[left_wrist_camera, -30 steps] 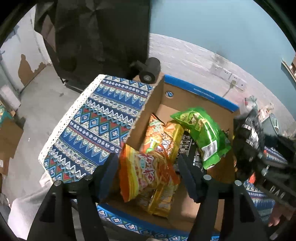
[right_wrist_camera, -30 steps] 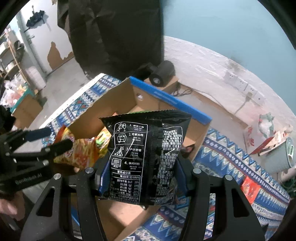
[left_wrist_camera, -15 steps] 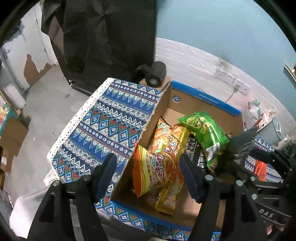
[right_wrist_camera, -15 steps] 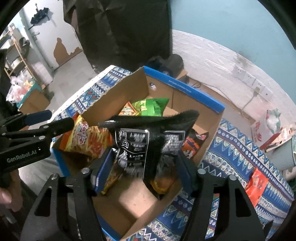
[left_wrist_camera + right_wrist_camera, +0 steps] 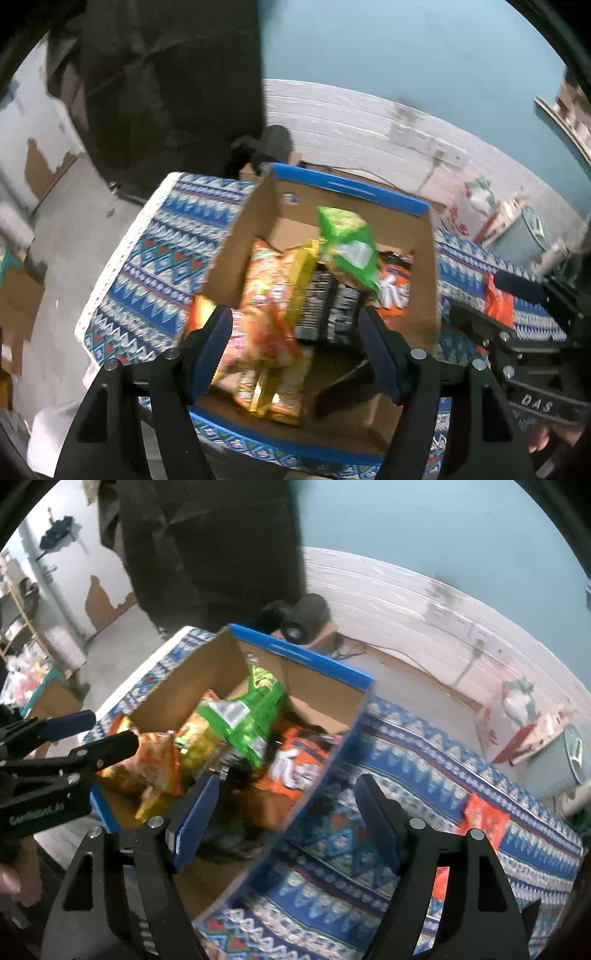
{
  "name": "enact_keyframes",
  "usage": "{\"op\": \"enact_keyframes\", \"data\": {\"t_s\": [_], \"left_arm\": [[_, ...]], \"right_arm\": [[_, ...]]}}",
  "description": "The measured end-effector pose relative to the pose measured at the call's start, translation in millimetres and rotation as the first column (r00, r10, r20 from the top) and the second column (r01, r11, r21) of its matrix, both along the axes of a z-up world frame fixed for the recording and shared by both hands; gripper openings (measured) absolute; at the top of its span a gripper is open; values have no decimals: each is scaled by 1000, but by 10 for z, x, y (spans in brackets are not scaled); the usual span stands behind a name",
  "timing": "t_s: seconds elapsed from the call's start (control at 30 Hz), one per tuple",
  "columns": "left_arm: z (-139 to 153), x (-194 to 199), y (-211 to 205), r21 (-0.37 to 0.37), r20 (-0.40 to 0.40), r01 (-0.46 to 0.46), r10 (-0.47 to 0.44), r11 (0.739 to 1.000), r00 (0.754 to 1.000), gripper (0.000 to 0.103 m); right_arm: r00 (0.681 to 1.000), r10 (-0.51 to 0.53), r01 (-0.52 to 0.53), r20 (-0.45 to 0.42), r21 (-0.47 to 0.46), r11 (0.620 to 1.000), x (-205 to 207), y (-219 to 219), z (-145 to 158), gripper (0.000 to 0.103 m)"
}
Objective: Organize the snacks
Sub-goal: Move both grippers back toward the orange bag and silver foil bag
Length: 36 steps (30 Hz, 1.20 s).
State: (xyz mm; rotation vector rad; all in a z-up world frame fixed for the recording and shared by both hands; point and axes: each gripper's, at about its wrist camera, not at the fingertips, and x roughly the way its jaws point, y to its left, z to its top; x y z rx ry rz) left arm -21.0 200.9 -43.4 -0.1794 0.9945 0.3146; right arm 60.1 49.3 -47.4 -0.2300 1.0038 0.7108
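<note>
On the patterned cloth right of the box (image 5: pixel 280 653), an orange packet (image 5: pixel 482 821) lies nearest my right gripper (image 5: pixel 284 812), jaws opening, empty; left gripper (image 5: pixel 295 347) wide, gripping nothing.

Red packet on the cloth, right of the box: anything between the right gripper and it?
Nothing visible. The red packet lies flat on the patterned cloth, clear of the cardboard box. Right gripper is opening, nothing between its jaws.

Snack bags (image 5: pixel 280 295) are filling most of my cardboard box (image 5: pixel 236 258), leaving bare floor only at its near corner. My left gripper (image 5: pixel 74 753) is crowding the left rim. The patterned tablecloth (image 5: pixel 406 775) on the right is lying mostly free.
</note>
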Motion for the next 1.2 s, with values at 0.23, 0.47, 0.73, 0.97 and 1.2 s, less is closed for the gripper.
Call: {"op": "enact_keyframes", "data": {"t_s": [0.23,0.47,0.73,0.97,1.2], "left_arm": [[-57,181,-472,-22,-33,104,-105,994,994,72],[-108,304,-961,-2,-57,201,-200,980,978,73],[-251,441,-1479,12,-93,315,-313,949,945,76],[-341,551,-1841,25,-113,383,-378,924,919,76],[-473,686,-2140,-4,-141,434,-430,901,892,76]], "right_arm": [[997,-82,82,1,-23,996,101,-535,-24,79],[988,-155,155,2,-46,987,197,-1075,-76,81],[970,-244,243,-13,-77,967,284,-1701,-194,81],[958,-287,284,-16,-106,953,350,-2131,-267,81],[962,-274,264,-18,-204,943,403,-2493,-468,81]]}}
